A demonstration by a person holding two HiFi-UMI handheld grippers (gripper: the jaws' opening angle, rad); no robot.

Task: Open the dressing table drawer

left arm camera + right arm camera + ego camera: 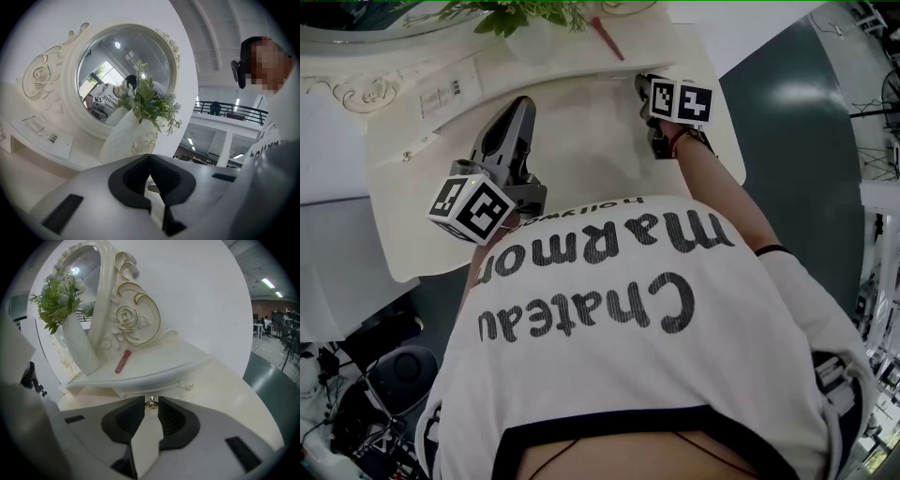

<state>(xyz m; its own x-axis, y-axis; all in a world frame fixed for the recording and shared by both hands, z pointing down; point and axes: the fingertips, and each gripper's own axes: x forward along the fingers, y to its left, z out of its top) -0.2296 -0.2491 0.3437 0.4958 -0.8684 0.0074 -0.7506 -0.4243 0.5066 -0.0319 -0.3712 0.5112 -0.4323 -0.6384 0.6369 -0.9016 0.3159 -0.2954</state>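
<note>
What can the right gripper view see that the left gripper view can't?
Only the right gripper view shows the right gripper closed on the little drawer knob, and a red stick lying on the shelf.

Only the left gripper view shows the left gripper, its jaws together on nothing, the whole round mirror, and a balcony railing behind.

Both show the white vase with the green plant.

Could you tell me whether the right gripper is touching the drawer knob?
Touching. The right gripper view shows the right gripper pinching the drawer knob from both sides.
</note>
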